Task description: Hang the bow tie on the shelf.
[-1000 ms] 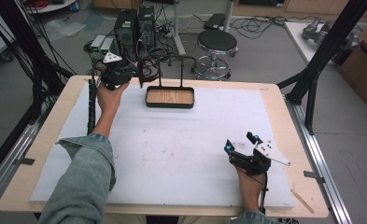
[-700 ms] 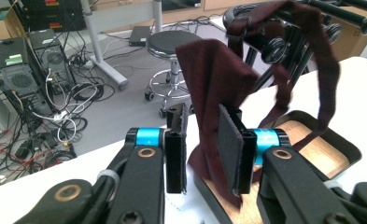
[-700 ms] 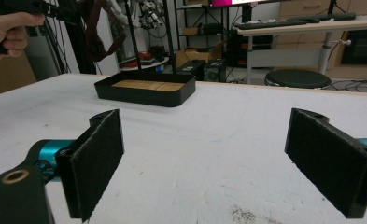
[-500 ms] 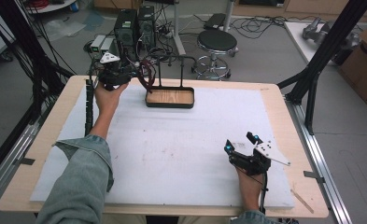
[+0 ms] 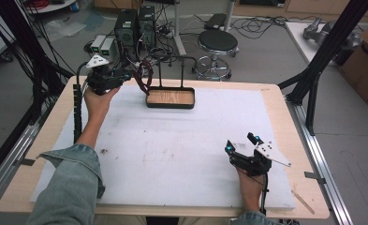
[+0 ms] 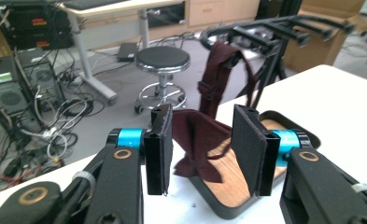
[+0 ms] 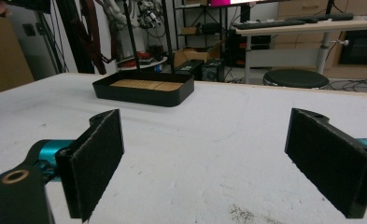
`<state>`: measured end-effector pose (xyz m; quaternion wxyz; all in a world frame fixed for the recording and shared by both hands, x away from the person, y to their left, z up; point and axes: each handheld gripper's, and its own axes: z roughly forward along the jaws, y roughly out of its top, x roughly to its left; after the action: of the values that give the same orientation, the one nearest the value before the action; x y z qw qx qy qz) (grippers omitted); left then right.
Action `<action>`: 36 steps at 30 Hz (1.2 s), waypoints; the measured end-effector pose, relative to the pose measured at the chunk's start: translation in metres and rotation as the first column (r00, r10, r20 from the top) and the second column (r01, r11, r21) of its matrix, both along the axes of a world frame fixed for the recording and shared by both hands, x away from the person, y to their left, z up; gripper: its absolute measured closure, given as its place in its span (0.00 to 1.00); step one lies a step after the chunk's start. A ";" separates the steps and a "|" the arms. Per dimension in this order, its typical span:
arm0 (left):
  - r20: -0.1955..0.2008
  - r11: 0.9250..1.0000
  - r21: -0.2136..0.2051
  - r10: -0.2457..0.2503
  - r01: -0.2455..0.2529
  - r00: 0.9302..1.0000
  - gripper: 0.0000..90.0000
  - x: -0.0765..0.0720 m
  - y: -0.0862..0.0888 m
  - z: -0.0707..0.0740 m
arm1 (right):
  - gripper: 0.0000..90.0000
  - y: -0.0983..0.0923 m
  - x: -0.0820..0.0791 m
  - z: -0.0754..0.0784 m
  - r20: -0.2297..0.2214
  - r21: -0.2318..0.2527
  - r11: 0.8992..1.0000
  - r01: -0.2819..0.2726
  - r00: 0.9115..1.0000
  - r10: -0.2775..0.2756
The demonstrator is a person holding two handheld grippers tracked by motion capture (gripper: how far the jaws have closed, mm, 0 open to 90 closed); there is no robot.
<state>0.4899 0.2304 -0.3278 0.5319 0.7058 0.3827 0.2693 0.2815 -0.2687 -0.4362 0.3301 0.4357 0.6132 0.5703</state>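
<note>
A dark red bow tie (image 6: 197, 140) hangs by its strap from the left end of a black rack (image 6: 265, 28); its bow rests against the rim of the black tray (image 6: 228, 207) with a wooden floor. My left gripper (image 6: 203, 112) is open just short of it. Its jaws have just been opening, and the pads (image 6: 160, 149) stand apart from the cloth. In the high view the left gripper (image 5: 129, 76) is left of the bow tie (image 5: 143, 77) and the tray (image 5: 170, 105). My right gripper (image 5: 240, 143) rests open on the white mat at the front right, with nothing between its pads (image 7: 99, 154).
The white mat (image 5: 181, 150) covers most of the wooden table. Off the far edge stand a round stool (image 5: 217, 44), computer cases (image 5: 135, 26) and loose cables on the floor. A black frame post (image 5: 312, 79) rises at the table's right corner.
The left gripper has opened and drawn back to the left, away from the rack. The bow tie stays hanging there. The right gripper has not moved.
</note>
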 end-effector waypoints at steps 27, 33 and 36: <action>0.078 0.991 -0.097 -0.081 0.088 0.994 0.33 -0.102 0.043 0.006 | 0.12 0.001 0.000 0.000 -0.001 -0.007 1.000 0.012 1.000 -0.012; 0.091 0.993 -0.082 -0.071 0.079 0.993 0.30 -0.125 0.053 0.000 | 0.12 0.001 0.000 0.000 -0.003 -0.008 1.000 0.016 1.000 -0.016; 0.101 0.995 -0.065 -0.067 0.074 0.993 0.30 -0.139 0.056 -0.006 | 0.12 0.001 0.000 0.000 -0.003 -0.008 1.000 0.016 1.000 -0.016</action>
<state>0.3508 0.2864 -0.3340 0.5833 0.6858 0.3400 0.2716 0.2812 -0.2681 -0.4361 0.3355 0.4402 0.6122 0.5646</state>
